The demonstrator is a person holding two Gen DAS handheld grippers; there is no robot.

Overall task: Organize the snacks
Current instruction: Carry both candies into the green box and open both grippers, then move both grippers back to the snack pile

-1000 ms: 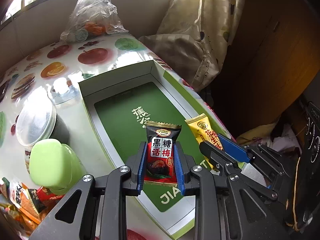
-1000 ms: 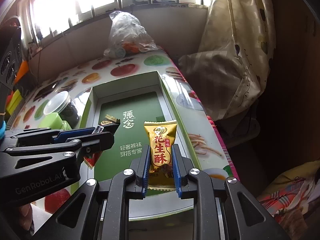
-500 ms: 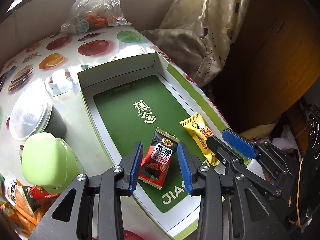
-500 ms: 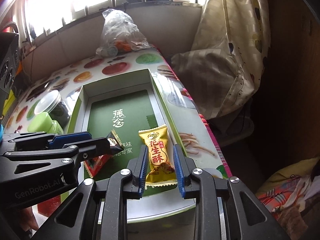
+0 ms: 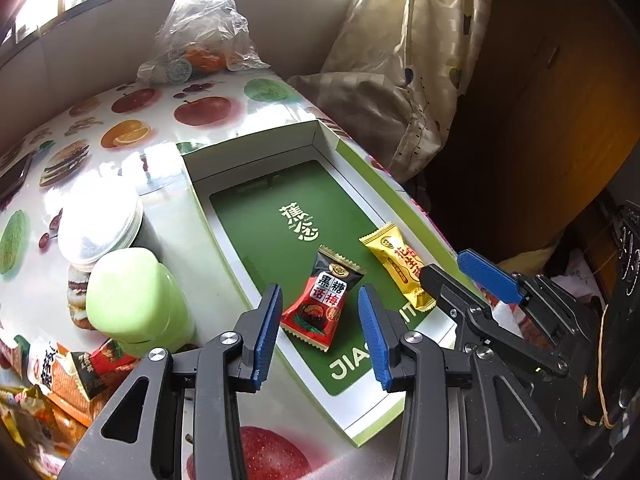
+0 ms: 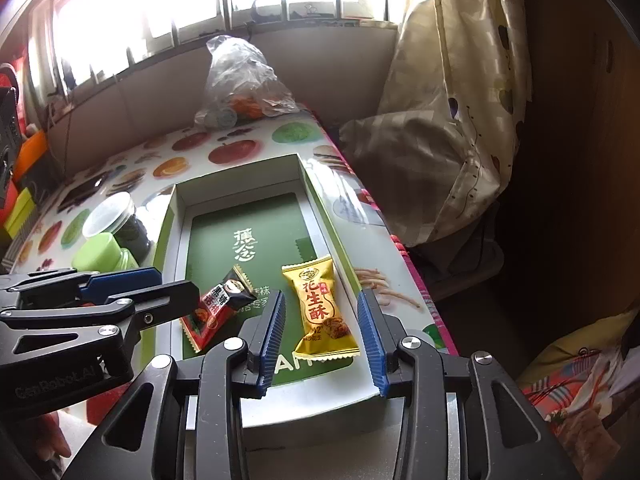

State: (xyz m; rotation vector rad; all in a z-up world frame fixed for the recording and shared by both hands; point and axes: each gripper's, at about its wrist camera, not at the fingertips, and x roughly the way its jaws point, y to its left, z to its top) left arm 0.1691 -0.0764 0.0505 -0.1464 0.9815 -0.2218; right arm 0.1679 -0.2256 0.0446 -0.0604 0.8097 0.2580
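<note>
A red and black candy packet (image 5: 322, 300) lies flat in the green box (image 5: 256, 148), near its front end. A yellow candy packet (image 5: 400, 266) lies to its right. My left gripper (image 5: 320, 308) is open, its jaws either side of the red packet and just above it. My right gripper (image 6: 322, 312) is open, its jaws either side of the yellow packet (image 6: 322, 308). The red packet also shows in the right wrist view (image 6: 218, 308), partly behind the left gripper (image 6: 128, 292). The right gripper shows at the right of the left wrist view (image 5: 472, 272).
A light green jar (image 5: 136, 296) and a clear-lidded tub (image 5: 100, 228) stand left of the box. More snack packets (image 5: 60, 376) lie at the near left. A plastic bag of fruit (image 5: 200, 36) sits at the table's far end. A curtain (image 5: 404, 64) hangs past the right edge.
Both grippers have opened and let go of their packets. The red and yellow packets now lie flat in the green box. Both grippers have drawn back a little.
</note>
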